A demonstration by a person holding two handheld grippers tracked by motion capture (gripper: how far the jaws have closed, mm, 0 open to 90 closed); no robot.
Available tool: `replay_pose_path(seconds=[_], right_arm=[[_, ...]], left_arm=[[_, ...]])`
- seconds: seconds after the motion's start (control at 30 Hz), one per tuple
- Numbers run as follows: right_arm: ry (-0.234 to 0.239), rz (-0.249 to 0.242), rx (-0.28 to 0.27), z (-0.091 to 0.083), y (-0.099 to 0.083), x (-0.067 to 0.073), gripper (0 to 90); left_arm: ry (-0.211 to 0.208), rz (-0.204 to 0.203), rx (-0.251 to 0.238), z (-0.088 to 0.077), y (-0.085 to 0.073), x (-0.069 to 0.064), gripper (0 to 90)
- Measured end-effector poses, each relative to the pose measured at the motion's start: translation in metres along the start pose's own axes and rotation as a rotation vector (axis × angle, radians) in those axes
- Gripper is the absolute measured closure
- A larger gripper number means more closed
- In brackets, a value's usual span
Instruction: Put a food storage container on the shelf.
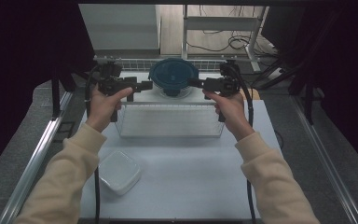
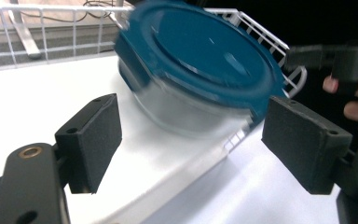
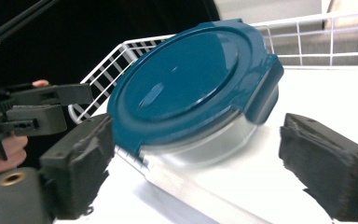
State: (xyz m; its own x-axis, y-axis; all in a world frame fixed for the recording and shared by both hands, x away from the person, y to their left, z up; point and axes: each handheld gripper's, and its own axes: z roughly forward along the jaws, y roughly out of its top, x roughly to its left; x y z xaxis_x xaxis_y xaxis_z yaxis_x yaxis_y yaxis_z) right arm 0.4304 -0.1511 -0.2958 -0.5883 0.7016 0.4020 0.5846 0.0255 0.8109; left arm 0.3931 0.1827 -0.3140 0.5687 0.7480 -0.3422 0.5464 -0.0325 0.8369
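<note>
You had the lidded bowl (image 1: 173, 77) resting in the wire basket (image 1: 168, 122) at 12 o'clock, left gripper (image 1: 145, 85) and right gripper (image 1: 193, 83) both spread beside it, so placing looked done.

High view dim, bluish cast; dark curtains either side swallow light, brightest patch on floor beyond table (image 1: 182, 186). Table surface evenly lit, soft faint shadows. Left gripper view: blue-lidded container (image 2: 200, 65) smeared by motion blur, near pads sharp. Right gripper view brighter, container edges soft, glare streak on lid, white surface near blown out.
</note>
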Motion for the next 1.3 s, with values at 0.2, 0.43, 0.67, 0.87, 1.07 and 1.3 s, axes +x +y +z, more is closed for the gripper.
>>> replay_pose_path(seconds=[0.2,0.43,0.67,0.87,1.07,1.3], right_arm=[[0.022,-0.076,-0.005,-0.029,-0.02,-0.001,14.0],[0.069,-0.083,0.005,-0.057,-0.056,-0.01,16.3],[0.056,-0.127,0.03,-0.08,-0.107,-0.017,17.8],[0.07,-0.1,0.062,-0.089,-0.15,-0.025,19.1],[0.026,-0.127,0.121,-0.087,-0.184,-0.026,19.5],[0.01,-0.146,0.17,-0.081,-0.202,-0.031,20.0]], left_arm=[[-0.007,0.071,0.013,-0.016,-0.028,-0.017,22.0],[-0.03,0.129,0.041,-0.028,-0.066,-0.034,23.1],[-0.06,0.134,0.078,-0.036,-0.116,-0.038,23.1],[-0.057,0.095,0.121,-0.034,-0.147,-0.035,24.5],[-0.057,0.089,0.143,-0.035,-0.167,-0.035,24.2],[-0.044,0.104,0.187,-0.031,-0.183,-0.036,25.6]])
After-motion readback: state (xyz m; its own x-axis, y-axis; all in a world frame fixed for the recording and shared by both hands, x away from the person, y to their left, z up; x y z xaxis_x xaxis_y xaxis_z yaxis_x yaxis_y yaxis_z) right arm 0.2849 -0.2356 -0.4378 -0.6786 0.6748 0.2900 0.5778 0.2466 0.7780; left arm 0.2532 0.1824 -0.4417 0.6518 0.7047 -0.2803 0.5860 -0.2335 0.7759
